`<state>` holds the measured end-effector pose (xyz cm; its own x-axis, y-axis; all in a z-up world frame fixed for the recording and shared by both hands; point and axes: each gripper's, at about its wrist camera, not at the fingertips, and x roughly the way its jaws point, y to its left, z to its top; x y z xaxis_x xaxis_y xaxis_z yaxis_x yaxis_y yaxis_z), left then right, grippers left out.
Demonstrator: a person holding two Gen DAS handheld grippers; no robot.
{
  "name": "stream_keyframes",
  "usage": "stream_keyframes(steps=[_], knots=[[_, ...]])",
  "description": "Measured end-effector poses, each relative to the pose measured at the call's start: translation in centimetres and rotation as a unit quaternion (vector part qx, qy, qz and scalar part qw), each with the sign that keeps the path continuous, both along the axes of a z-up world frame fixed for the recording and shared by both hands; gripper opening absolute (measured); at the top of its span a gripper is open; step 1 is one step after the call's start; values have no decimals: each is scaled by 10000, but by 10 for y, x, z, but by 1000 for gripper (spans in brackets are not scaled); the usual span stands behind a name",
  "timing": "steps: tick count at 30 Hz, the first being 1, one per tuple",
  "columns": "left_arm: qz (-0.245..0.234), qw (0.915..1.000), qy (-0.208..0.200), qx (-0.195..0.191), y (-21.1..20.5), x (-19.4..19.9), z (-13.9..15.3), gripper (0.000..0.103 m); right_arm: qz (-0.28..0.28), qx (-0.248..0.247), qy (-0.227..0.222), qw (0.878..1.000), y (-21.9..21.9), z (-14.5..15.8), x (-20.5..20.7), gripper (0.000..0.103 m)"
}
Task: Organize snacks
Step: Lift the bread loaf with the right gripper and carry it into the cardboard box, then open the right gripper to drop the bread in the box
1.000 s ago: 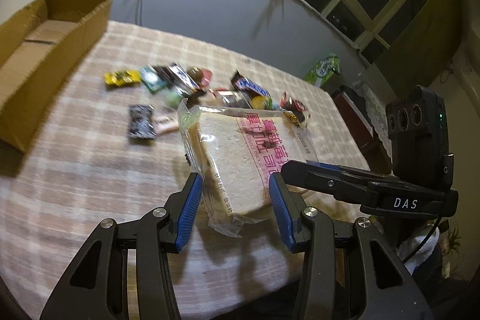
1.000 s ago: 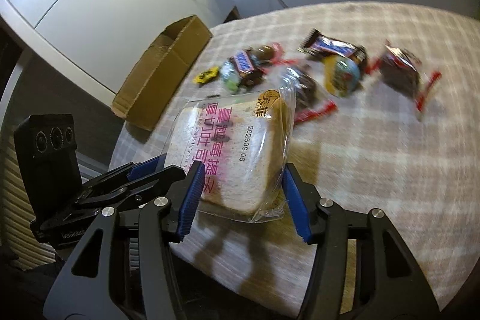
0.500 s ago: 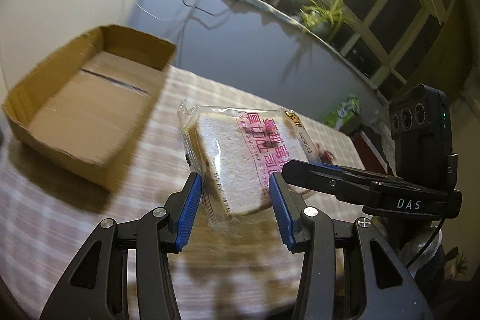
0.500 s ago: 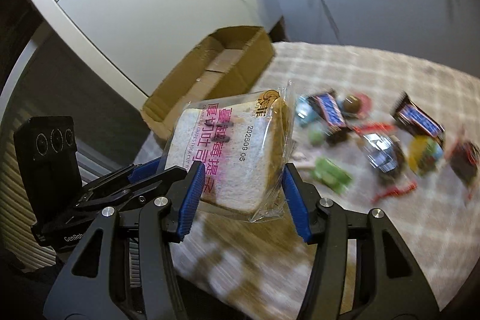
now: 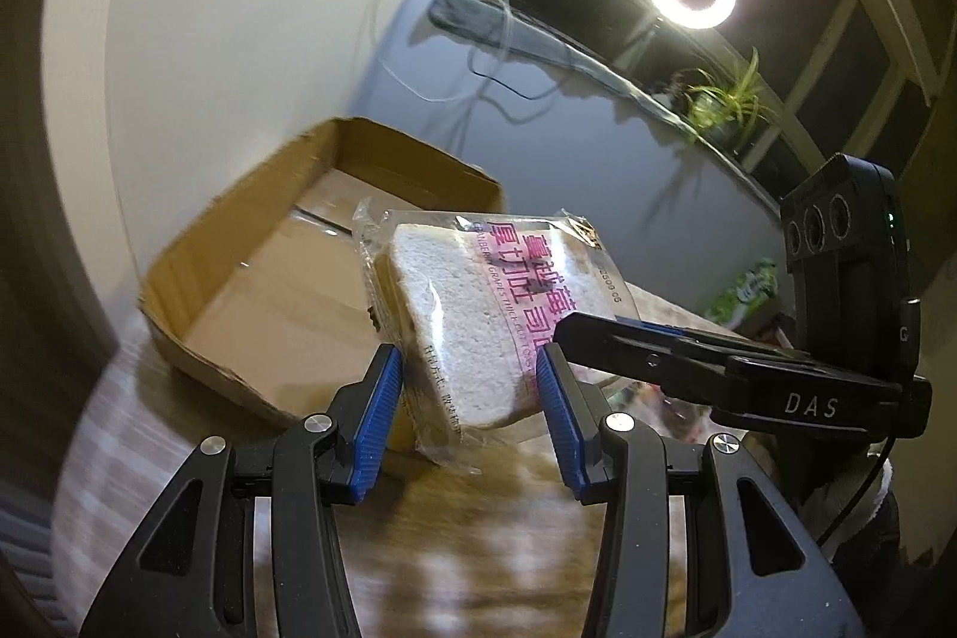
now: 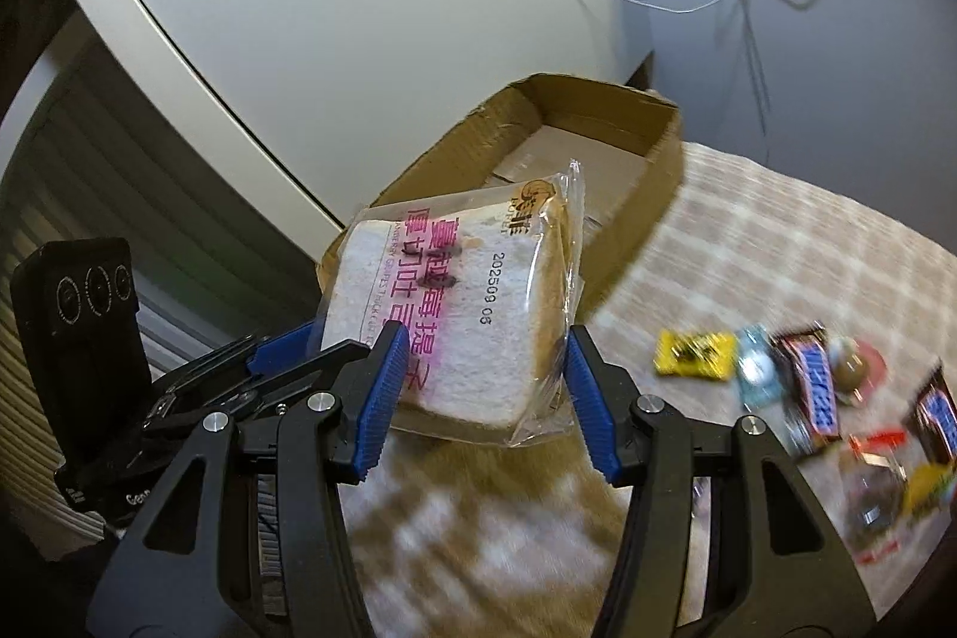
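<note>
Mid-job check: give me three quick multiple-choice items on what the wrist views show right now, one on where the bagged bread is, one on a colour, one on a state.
1. Where is the bagged bread?
A. lying inside the cardboard box
B. held off the table by both grippers
C. flat among the candy

2. What colour is the big printed lettering on the bag?
A. green
B. pink
C. orange

3. What state is the cardboard box in?
A. open on top
B. taped shut
C. tipped on its side

Answers: 1 B, the left gripper and the right gripper each clamp an edge, with the checked tablecloth below. 2 B, pink characters run across the bag. 3 A, its bare floor shows between the walls.
</note>
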<state>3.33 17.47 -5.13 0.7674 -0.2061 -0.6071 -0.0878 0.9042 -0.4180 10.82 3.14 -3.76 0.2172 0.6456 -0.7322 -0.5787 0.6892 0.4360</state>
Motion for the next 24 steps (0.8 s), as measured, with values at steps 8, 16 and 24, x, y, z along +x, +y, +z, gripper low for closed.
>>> stream_keyframes(steps=[8, 16, 24], knots=[[292, 9994, 167, 69, 29, 13, -13, 44, 229, -129, 123, 9996, 41, -18, 24, 56], [409, 9988, 240, 78, 42, 20, -20, 44, 333, -253, 143, 9990, 64, -30, 37, 56], [467, 9984, 262, 185, 41, 20, -20, 44, 191, -385, 76, 9990, 63, -38, 45, 56]])
